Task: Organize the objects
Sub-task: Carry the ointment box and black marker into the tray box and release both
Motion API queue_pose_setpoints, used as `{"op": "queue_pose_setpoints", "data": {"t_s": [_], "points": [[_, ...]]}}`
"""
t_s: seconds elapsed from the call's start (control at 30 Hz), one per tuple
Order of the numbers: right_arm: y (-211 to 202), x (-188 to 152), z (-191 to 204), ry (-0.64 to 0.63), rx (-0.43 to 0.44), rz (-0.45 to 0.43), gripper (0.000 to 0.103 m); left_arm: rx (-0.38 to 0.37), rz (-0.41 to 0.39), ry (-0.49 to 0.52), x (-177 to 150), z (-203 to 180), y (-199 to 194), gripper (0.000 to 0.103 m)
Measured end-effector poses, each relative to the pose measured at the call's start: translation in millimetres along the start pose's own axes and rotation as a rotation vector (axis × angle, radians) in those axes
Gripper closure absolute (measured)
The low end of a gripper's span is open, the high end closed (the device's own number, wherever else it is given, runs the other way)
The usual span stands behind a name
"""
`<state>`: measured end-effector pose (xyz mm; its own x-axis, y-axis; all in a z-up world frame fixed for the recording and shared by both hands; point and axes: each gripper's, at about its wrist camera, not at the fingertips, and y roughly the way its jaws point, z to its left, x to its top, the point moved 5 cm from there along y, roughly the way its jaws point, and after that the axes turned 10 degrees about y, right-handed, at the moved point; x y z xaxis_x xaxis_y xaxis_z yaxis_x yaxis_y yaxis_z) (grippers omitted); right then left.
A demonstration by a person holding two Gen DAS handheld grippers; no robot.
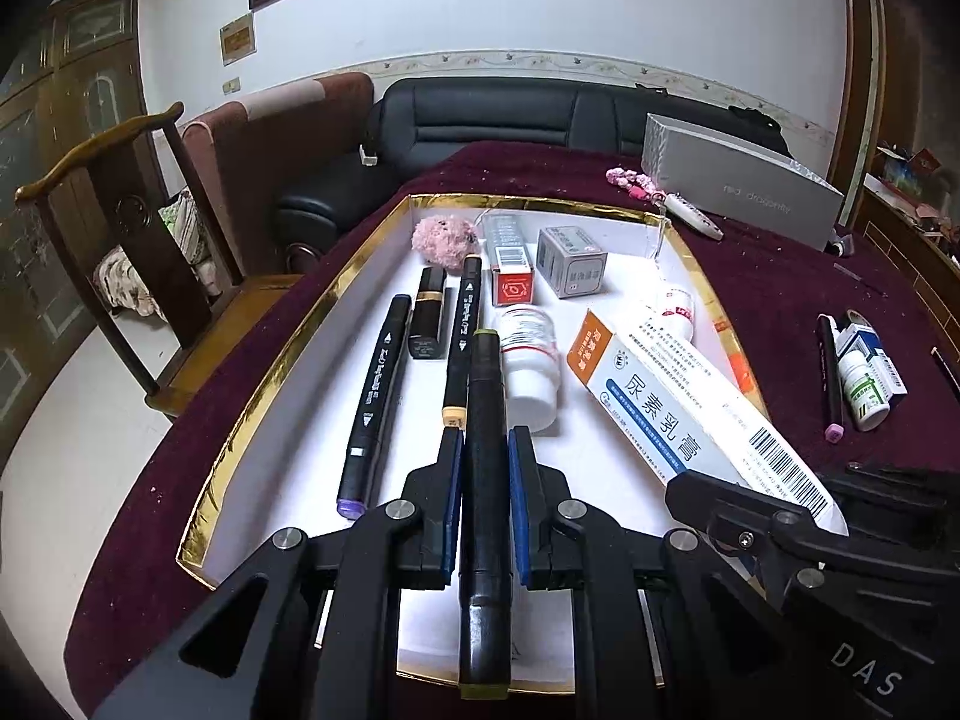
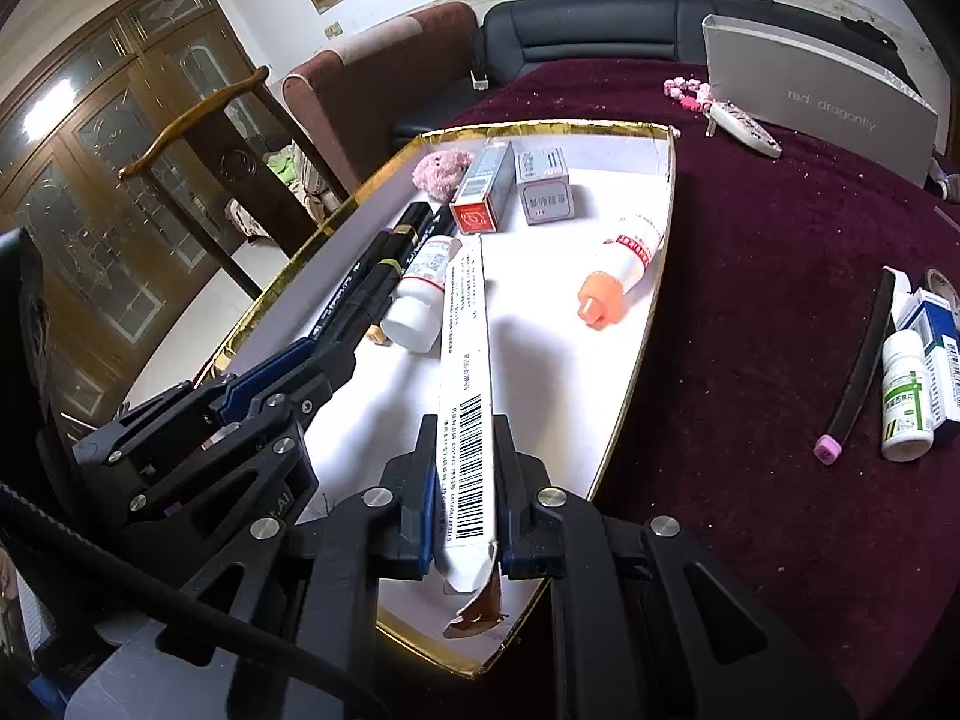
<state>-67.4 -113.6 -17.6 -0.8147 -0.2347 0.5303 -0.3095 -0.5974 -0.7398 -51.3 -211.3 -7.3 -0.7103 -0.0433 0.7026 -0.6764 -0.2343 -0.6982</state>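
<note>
A white tray with a gold rim (image 1: 252, 372) (image 2: 654, 276) lies on the maroon tablecloth. My left gripper (image 1: 485, 438) is shut on a black marker with olive caps (image 1: 485, 480), held over the tray's near end; it also shows in the right wrist view (image 2: 282, 384). My right gripper (image 2: 465, 429) is shut on a long white ointment box with a barcode (image 2: 465, 372) (image 1: 678, 408), held over the tray. In the tray lie two black markers (image 1: 375, 408) (image 1: 461, 336), a lipstick (image 1: 427, 312), a white bottle (image 1: 529, 360), small boxes (image 1: 511, 258) (image 1: 570, 258), a pink pompom (image 1: 441, 234) and an orange-capped bottle (image 2: 624, 264).
On the cloth to the right of the tray lie a black pen with a pink end (image 2: 855, 366), a white pill bottle (image 2: 906, 396) and a blue-white box (image 2: 936, 330). A grey box (image 2: 822, 96), a pink bead charm (image 2: 690, 90) and a thermometer-like stick (image 2: 750, 129) sit at the back. A wooden chair (image 1: 120, 228) stands to the left.
</note>
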Motion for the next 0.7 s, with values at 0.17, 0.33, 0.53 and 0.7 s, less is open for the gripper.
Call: {"op": "queue_pose_setpoints", "data": {"t_s": [0.17, 0.33, 0.53, 0.7], "points": [[6, -2, 0, -0.005, -0.013, 0.016, 0.09, -0.016, 0.036, -0.02, -4, 8, 8, 0.092], [9, -2, 2, -0.026, -0.04, 0.012, 0.09, -0.039, 0.054, -0.049, -8, 15, 12, 0.092], [17, 0, 7, -0.04, -0.094, 0.023, 0.09, -0.054, 0.052, -0.066, -9, 18, 14, 0.092], [21, -2, 15, -0.051, -0.089, 0.038, 0.09, -0.076, 0.053, -0.081, -8, 22, 14, 0.092]]}}
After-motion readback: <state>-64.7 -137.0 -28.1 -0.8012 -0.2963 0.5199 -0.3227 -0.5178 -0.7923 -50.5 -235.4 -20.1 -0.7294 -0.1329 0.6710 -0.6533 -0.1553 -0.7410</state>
